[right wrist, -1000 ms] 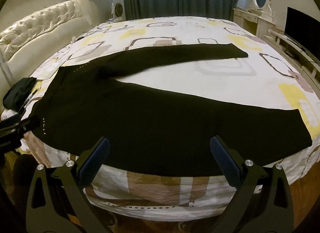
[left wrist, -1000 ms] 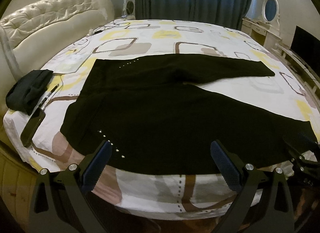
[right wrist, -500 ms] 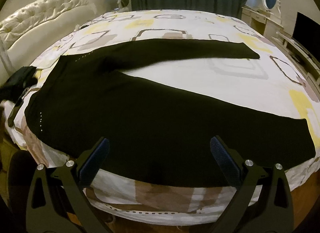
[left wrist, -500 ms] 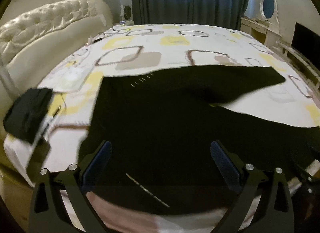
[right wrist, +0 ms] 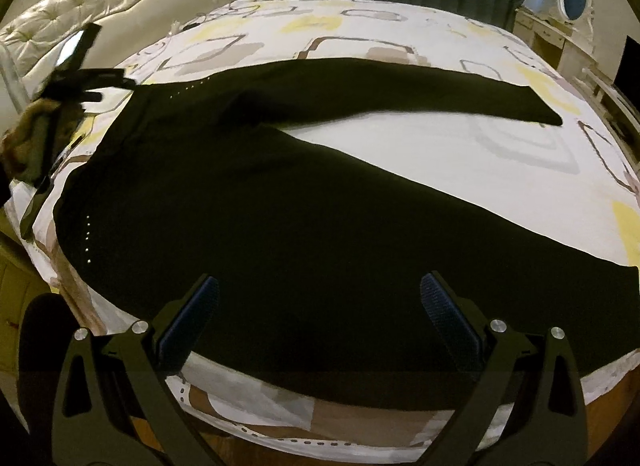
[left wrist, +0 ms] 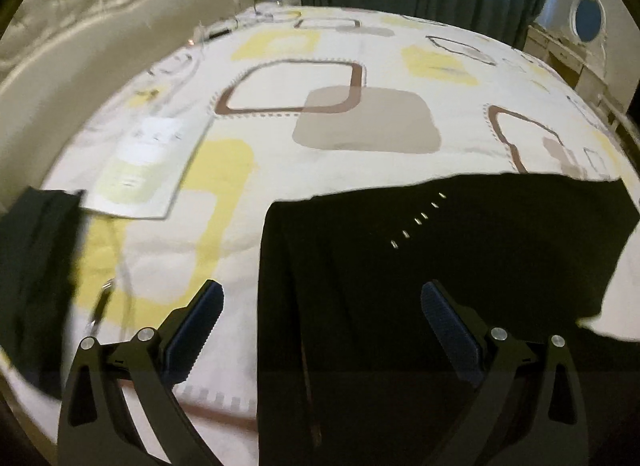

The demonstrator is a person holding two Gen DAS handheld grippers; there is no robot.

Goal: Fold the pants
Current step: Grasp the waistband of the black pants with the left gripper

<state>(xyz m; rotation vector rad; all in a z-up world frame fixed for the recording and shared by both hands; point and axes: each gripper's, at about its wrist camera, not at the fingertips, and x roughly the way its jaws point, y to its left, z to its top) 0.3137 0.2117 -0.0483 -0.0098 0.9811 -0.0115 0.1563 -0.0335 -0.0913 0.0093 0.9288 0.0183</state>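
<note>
Black pants (right wrist: 280, 201): lying flat across patterned bedsheet (right wrist: 460, 153), legs spreading rightward.
Left gripper (left wrist: 320, 322): spread, hovering over waistband.
Right gripper (right wrist: 320, 314): spread, hovering near hem.

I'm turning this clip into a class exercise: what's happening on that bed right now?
A person holding two grippers is about to fold black pants spread flat, legs apart, on the patterned bed. The left gripper hovers open over the waistband end; the right gripper hovers open near the front edge. Neither grips the cloth yet.
</note>
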